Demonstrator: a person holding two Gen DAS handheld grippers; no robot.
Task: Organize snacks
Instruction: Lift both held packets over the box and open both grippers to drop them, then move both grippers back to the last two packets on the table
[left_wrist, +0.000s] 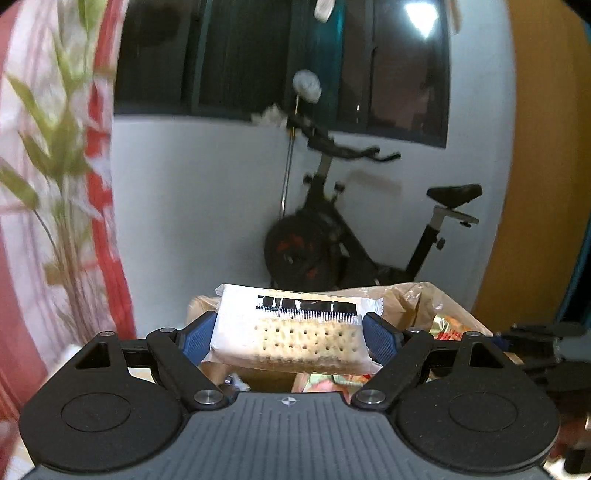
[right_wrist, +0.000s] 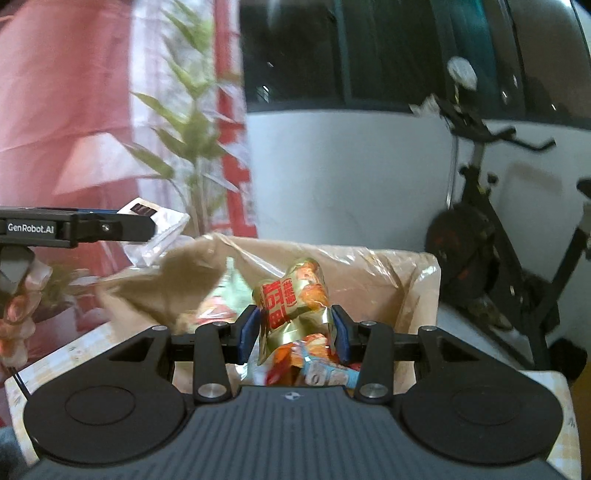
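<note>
1. Cracker packet (left_wrist: 291, 334): white plastic wrap, flat rectangular block, black label strip on top, pale dotted crackers printed or showing on the near face.
2. Gold snack pouch (right_wrist: 293, 306): crinkled shiny foil, red characters, orange print, standing upright.
3. Cardboard box (right_wrist: 430, 280): brown, lined with clear crumpled plastic, holds more colourful wrappers (right_wrist: 317, 365); it sits on a light patterned tabletop (right_wrist: 554, 391).
4. Around: black exercise bike (left_wrist: 369, 236) far right against a white wall, dark window (left_wrist: 258, 55) above, leafy green plant (right_wrist: 192, 122) and red-white curtain (right_wrist: 74, 110) on the left. Background is blurry.
5. Left gripper (left_wrist: 291, 338): jaws wide, blue ribbed pads pressing both short ends of the cracker packet, held above the box.
6. Right gripper (right_wrist: 293, 332): jaws narrow, pads clamping the gold snack pouch at its lower half, over the box interior.
7. In the right wrist view, the left gripper shows at the far left edge with the white packet at its tip.
</note>
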